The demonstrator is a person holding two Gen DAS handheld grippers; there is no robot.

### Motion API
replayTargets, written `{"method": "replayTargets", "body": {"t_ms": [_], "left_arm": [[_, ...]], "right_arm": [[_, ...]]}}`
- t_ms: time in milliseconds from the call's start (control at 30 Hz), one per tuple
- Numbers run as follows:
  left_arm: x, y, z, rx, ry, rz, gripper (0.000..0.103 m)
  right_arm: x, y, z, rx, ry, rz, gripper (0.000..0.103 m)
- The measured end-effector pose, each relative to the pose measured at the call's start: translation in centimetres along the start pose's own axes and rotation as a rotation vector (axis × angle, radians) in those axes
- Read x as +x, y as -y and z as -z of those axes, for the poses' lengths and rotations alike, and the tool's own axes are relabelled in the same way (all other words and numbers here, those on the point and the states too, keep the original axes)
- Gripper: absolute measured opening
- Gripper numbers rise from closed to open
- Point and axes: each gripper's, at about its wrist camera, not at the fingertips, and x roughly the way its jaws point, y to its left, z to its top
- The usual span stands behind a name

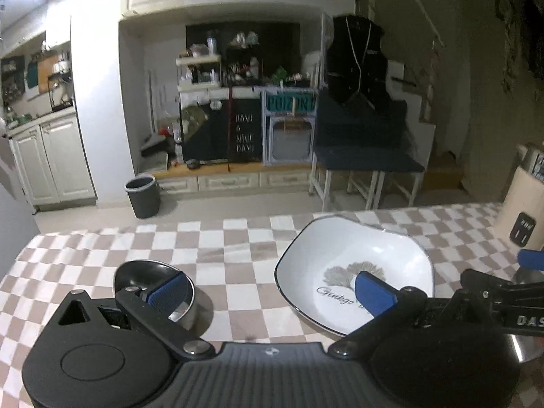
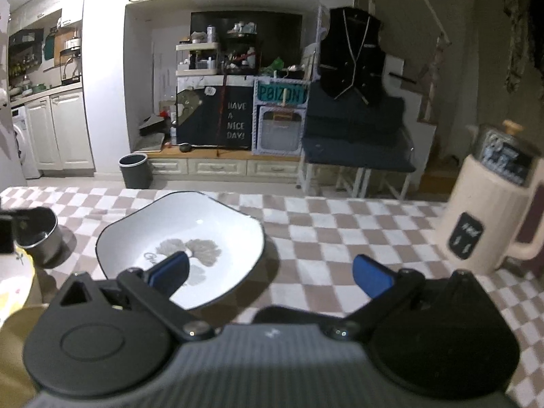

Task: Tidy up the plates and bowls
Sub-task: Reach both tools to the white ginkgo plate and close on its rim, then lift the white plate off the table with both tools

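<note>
White bowl (image 1: 353, 258), square with a dark rim, rests on the checkered table (image 1: 221, 241) in the left wrist view. The left hand-held gripper (image 1: 272, 292) is spread wide: its right finger overlaps the bowl's interior, its left finger overlaps a small steel bowl (image 1: 136, 273). Bare cloth lies between the two bowls. A cream jug (image 1: 523, 210) stands at the right edge.

In the right wrist view, the white bowl (image 2: 183, 234) lies ahead and left of the right hand-held gripper (image 2: 270, 273), which is spread wide; its left finger overlaps the bowl's near rim. Open cloth extends right toward the cream jug (image 2: 489, 210). The steel bowl (image 2: 42, 238) sits far left.
</note>
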Motion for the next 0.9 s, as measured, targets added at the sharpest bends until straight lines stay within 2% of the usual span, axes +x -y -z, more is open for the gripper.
{"method": "replayTargets", "body": {"t_ms": [100,200,267,333,400,467,567,633,667,733,800,900], "left_arm": [[1.8,0.1,-0.3,0.028,-0.036,-0.004,0.103],[3.0,-0.6,-0.9,0.006,-0.048,0.063,0.103],[4.0,-1.1,-1.7,-0.042,-0.054,0.112,0.098],[5.3,-1.5,-2.7,-0.072,-0.077,0.139,0.081],[6.7,-1.5,-3.5,-0.075,-0.103,0.144,0.073],[8.1,-1.3,-4.0,-0.052,-0.138,0.151,0.066],[10.2,-0.7,-4.2,-0.017,-0.2,0.148,0.055],[11.5,-0.3,-4.1,-0.004,-0.238,0.117,0.046],[11.9,-0.4,-3.9,-0.01,-0.254,0.102,0.043],[12.8,-0.6,-3.7,-0.03,-0.287,0.091,0.029],[13.5,-1.0,-3.6,-0.041,-0.312,0.075,0.016],[13.7,-1.3,-3.6,-0.05,-0.314,0.081,0.012]], "right_arm": [[1.6,0.1,0.0,0.052,-0.018,-0.07,0.103],[3.4,0.4,-0.2,0.094,-0.052,-0.084,0.103],[4.4,0.8,-0.3,0.154,-0.066,-0.1,0.103],[5.3,1.5,-0.6,0.238,-0.09,-0.133,0.103],[5.8,1.9,-1.0,0.289,-0.09,-0.125,0.103],[6.1,2.2,-1.2,0.314,-0.079,-0.124,0.098],[6.9,2.6,-1.3,0.355,-0.105,-0.145,0.082],[7.6,3.1,-1.2,0.382,-0.135,-0.179,0.067],[7.8,3.3,-1.1,0.392,-0.148,-0.173,0.062],[8.5,3.7,-1.1,0.412,-0.161,-0.173,0.047],[9.0,4.2,-1.0,0.45,-0.183,-0.19,0.04],[9.8,4.2,-0.8,0.479,-0.217,-0.216,0.023]]}}
